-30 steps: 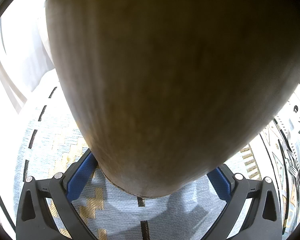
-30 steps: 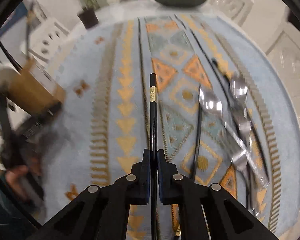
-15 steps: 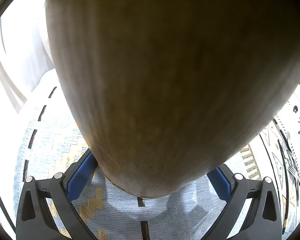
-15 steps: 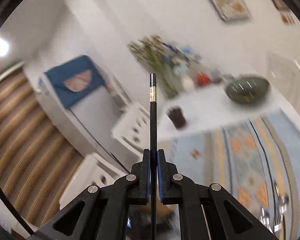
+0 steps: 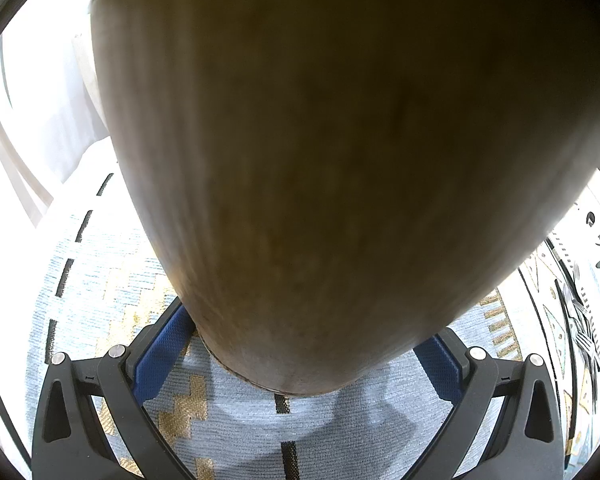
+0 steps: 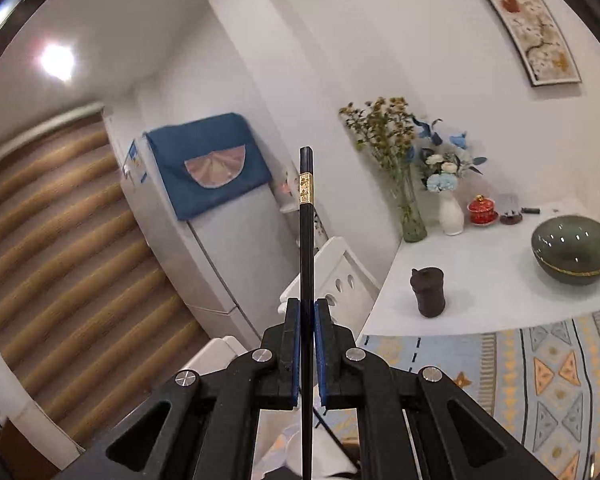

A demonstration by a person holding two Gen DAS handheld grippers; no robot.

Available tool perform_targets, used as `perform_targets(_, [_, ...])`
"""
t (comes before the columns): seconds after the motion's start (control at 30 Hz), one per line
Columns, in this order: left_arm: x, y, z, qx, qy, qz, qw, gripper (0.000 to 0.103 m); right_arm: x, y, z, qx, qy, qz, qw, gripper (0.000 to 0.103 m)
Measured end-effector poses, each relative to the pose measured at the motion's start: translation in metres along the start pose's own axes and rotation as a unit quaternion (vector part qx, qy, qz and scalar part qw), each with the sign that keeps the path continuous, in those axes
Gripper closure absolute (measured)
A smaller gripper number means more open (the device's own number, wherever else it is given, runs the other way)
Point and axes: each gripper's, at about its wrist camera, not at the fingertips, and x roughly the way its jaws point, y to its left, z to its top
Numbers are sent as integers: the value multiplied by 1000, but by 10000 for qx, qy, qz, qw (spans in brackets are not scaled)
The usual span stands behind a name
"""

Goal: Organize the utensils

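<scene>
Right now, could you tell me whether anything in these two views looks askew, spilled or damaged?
Nothing stands out. The right gripper pinches one black chopstick straight, the left gripper clasps a brown wooden holder, and no spill or damage shows.

Your black chopstick (image 6: 306, 264), banded in gold near its tip, sits between the blue pads of the black right hand-held gripper (image 6: 307, 316). Behind it are a dark green bowl (image 6: 573, 249) with a thin gold line, a red lidded cup (image 6: 480, 209), and a blue cloth (image 6: 208, 164) with a pink fan shape. Before your left hand-held gripper (image 5: 304, 344), a plain tan-brown container (image 5: 340, 152) stands on a pale blue runner (image 5: 100, 280) woven with gold zigzags and black dashes.
</scene>
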Motion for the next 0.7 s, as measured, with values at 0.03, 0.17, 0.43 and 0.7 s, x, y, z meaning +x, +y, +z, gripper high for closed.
perform_targets(0.03, [0,1,0,1,-1,-1,10000,1,6,2,-2,-82,17,-32,10000,97])
perform_targets(0.17, [0,1,0,-1,0,-2,10000,1,29,11,-9,-261,92,-80,9996,97])
perform_targets(0.43, [0,1,0,-2,0,0,10000,1,56,24,-23,-560,228,58,9982,97])
perform_targets(0.7, [0,2,0,-6,2,-7,10000,1,64,25,-27,-900,188,-217,9955,31])
